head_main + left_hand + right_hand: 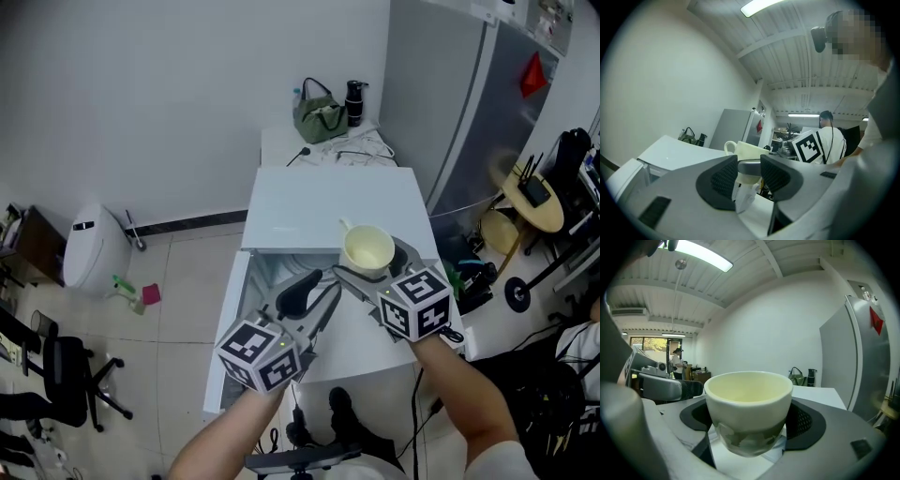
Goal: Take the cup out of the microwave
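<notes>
My right gripper [371,268] clamping the cup [749,404] over the front edge of the microwave [328,211], my left gripper [749,174] parted, empty, cavity mostly hidden

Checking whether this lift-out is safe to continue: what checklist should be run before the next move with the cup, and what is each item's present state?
1. Grip: ok. The pale yellow ceramic cup sits between the fingers of the right gripper, pressed on both sides.
2. Cup upright: ok. Its rim is level.
3. Cup out of the white microwave: ok. The head view shows it held above the front edge of the top.
4. Cup empty: ok. No liquid shows inside.
5. Left gripper free: ok. Its fingers are apart and hold nothing.
6. Set-down spot chosen: cannot tell.
</notes>
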`<state>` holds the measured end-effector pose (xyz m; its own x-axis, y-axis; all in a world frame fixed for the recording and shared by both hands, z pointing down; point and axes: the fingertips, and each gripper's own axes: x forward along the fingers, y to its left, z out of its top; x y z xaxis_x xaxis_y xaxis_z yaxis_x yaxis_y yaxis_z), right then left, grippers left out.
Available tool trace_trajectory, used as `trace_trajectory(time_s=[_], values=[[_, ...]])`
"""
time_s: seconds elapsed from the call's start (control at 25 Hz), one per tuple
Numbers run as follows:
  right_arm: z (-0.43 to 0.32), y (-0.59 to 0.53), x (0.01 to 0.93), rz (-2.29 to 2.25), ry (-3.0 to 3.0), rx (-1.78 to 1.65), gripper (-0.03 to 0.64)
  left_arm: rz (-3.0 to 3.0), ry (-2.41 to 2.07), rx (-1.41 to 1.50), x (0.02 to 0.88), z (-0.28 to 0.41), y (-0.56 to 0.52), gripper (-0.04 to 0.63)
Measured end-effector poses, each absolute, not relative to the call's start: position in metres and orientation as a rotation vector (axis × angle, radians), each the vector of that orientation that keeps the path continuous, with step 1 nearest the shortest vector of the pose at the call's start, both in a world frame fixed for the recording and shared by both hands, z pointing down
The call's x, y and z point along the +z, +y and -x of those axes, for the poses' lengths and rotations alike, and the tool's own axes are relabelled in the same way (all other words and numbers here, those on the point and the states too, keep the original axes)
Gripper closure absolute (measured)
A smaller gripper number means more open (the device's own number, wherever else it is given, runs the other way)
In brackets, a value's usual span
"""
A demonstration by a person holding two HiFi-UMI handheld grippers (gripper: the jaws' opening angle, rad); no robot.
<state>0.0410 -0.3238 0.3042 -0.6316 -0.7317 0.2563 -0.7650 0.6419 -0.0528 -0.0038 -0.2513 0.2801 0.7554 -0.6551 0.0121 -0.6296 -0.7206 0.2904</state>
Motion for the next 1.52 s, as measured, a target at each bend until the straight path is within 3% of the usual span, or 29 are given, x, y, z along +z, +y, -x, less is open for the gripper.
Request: trace_trajectory(time_s=[0.72,1.52], values=[[-0.028,-0.476,0.32,-1.26,-2.569,0.302,0.17,-2.628,-1.094,-0.056,0.272,0.007,-0.362,0.431],[-0.031,-0.498,0.343,-1.302,-2.53,0.234,0.166,-2.591,-1.092,-0.041,0.293,0.005,-0.376,0.431]])
